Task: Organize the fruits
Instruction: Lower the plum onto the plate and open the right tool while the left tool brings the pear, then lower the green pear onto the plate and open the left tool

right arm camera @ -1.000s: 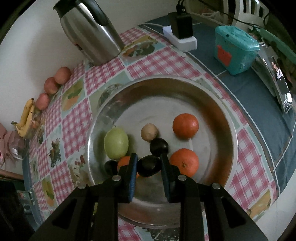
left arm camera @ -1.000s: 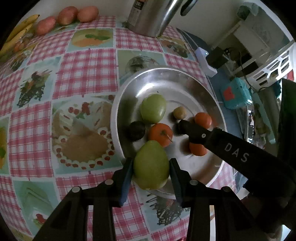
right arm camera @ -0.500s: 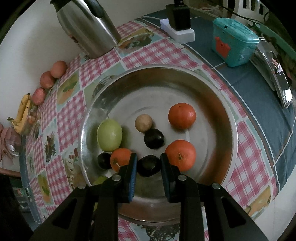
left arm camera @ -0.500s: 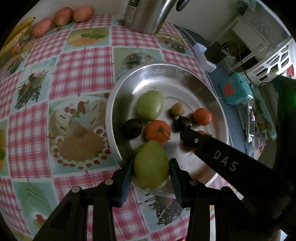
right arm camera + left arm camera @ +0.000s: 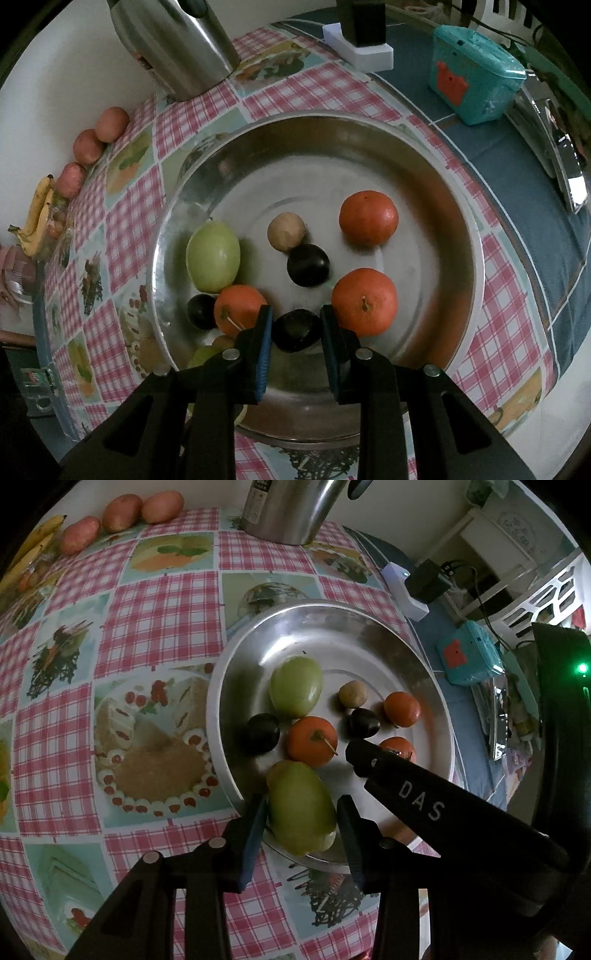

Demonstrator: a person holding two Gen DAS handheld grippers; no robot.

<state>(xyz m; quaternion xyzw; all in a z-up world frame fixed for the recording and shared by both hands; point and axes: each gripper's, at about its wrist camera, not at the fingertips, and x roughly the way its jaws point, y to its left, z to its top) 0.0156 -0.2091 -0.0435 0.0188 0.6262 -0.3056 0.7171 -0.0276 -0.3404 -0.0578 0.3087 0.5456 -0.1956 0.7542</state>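
The left wrist view alone shows the left gripper [image 5: 301, 814] clamped on a large pale green pear-shaped fruit [image 5: 300, 806] at the near rim of the round shiny steel tray [image 5: 369, 627]; it also shows the black body of the right gripper [image 5: 356, 753] reaching in from the right, with white letters "DAS" on it. The right wrist view alone shows what that gripper holds: a small dark, almost black round fruit [image 5: 295, 329] pinched between its blue-padded fingers [image 5: 263, 349], near the tray's near edge, between two orange tangerines [image 5: 365, 301]. In that view the held green fruit is only a sliver at the lower left, mostly hidden.

In the tray lie a second green fruit [image 5: 295, 690], three tangerines, two more dark round fruits [image 5: 260, 733] and one small tan round fruit [image 5: 352, 694]. On the pink checked tablecloth [image 5: 155, 602] at the far side stand a steel kettle [image 5: 291, 506], reddish potatoes [image 5: 122, 511] and yellow bananas [image 5: 29, 550]; the kettle's label is too blurred to read
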